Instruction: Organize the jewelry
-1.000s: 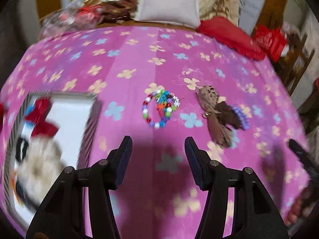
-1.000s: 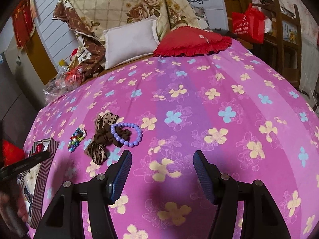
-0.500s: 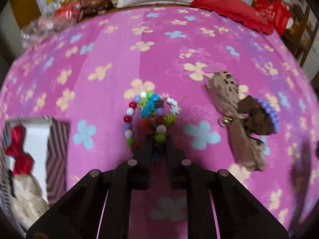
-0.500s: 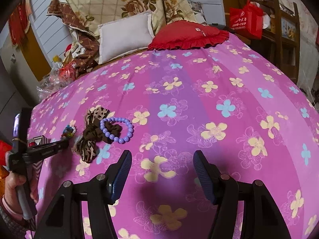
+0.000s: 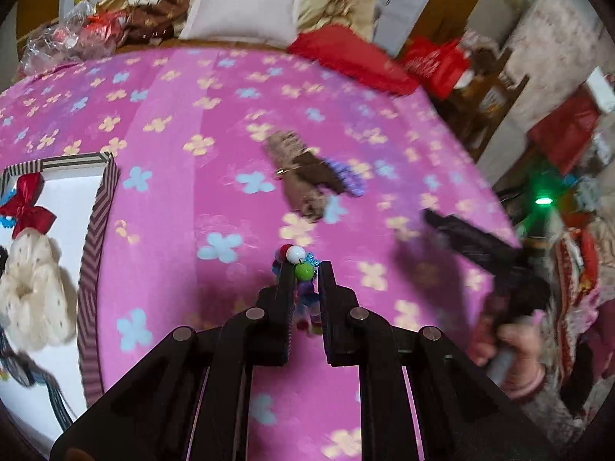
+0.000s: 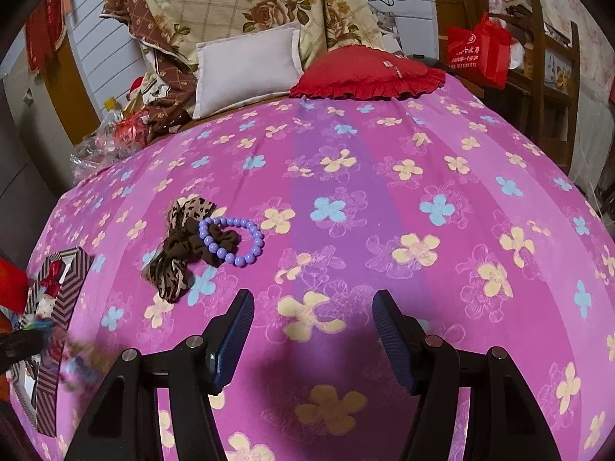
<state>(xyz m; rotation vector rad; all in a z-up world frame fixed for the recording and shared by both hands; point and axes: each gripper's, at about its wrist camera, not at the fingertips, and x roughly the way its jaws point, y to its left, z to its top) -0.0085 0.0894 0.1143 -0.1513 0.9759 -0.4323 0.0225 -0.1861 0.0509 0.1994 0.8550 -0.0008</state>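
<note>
My left gripper (image 5: 304, 271) is shut on the multicoloured bead bracelet (image 5: 300, 265) and holds it above the pink flowered bedspread; beads hang between the fingers. A striped box (image 5: 98, 207) with white inside lies at the left, holding a red bow (image 5: 27, 207) and a cream scrunchie (image 5: 32, 292). A leopard-print bow scrunchie (image 6: 180, 246) and a purple bead bracelet (image 6: 234, 240) lie together on the bed. My right gripper (image 6: 313, 330) is open and empty, above the bedspread to their right; it also shows in the left wrist view (image 5: 461, 234).
A white pillow (image 6: 246, 65), a red heart cushion (image 6: 365, 73) and folded quilts sit at the bed's far end. A red bag (image 6: 478, 52) and wooden furniture stand at the right. Plastic wrapping (image 6: 103, 146) lies at the far left corner.
My left gripper closed on the multicoloured bracelet, lifted it off the bedspread and swung toward the box side. The right gripper stayed open, shifting a little closer to the scrunchie.
</note>
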